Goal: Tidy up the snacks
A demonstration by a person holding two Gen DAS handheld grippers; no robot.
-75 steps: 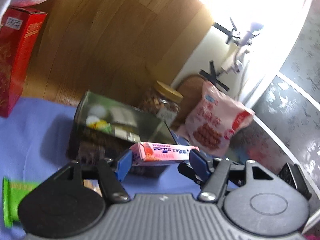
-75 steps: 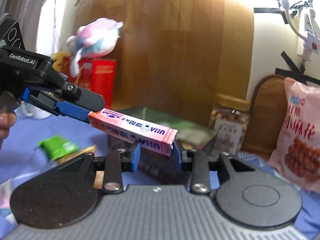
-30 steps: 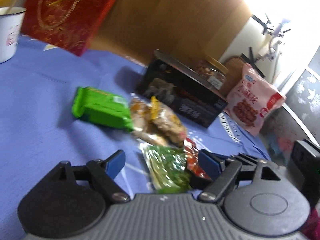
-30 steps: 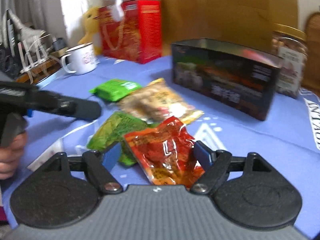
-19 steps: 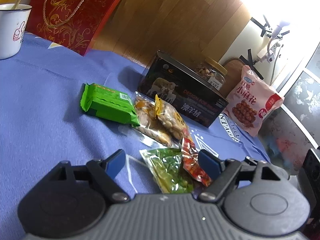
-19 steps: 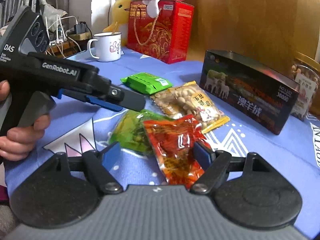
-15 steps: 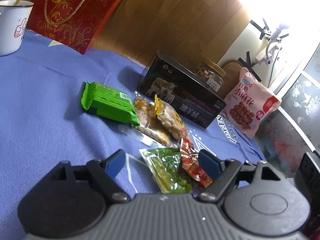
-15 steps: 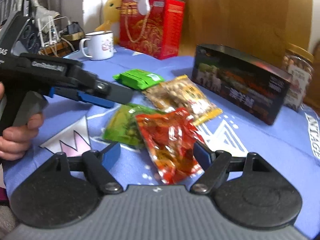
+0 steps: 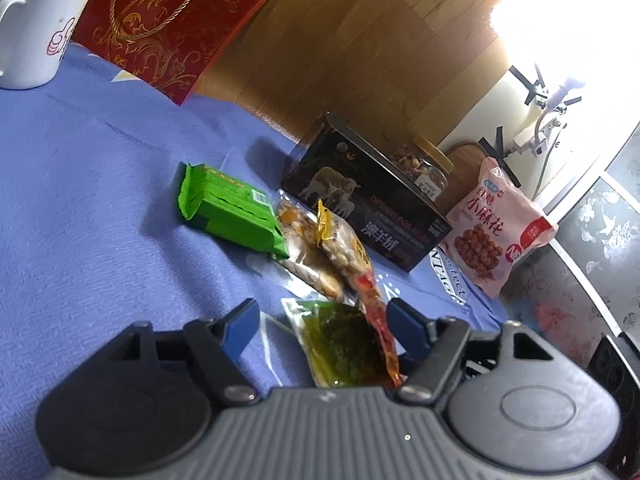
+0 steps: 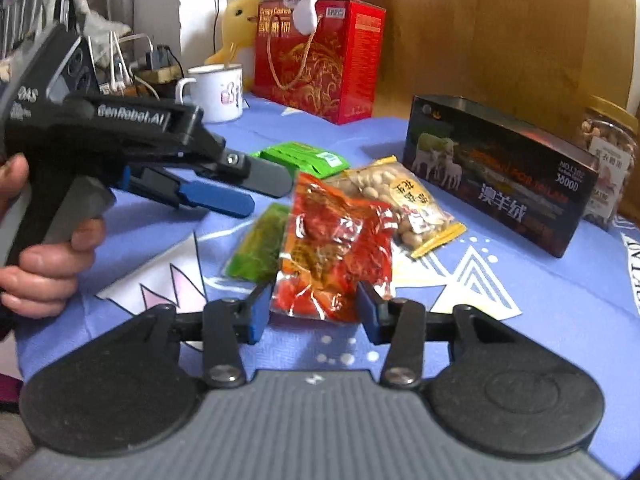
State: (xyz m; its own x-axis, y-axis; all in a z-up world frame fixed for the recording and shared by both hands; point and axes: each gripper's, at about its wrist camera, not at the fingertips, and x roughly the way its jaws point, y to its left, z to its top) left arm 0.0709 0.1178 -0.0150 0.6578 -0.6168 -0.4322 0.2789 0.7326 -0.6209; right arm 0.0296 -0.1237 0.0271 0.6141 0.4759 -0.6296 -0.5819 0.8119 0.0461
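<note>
My right gripper [image 10: 314,310] is shut on a red snack packet [image 10: 332,240] and holds its near end raised off the blue cloth. A green packet [image 10: 260,248] lies under it, with a peanut bag [image 10: 408,204] and a bright green pack [image 10: 304,158] behind. My left gripper [image 9: 320,324] is open and empty above the green packet [image 9: 340,344]; in the right wrist view the left gripper [image 10: 260,196] hovers left of the packets. The red packet [image 9: 376,308] stands on edge by my left gripper's right finger. The dark open box [image 9: 368,200] stands behind.
A red gift box [image 9: 172,28] and a white mug [image 9: 36,32] stand at the back left. A nut jar [image 9: 424,168] and a pink snack bag [image 9: 496,232] stand right of the dark box. Blue cloth [image 9: 80,200] covers the table.
The pink candy box held between both grippers 2.5 s ago is gone from view. Both grippers came down to the packets. My right gripper has closed on the red packet and lifted its end.
</note>
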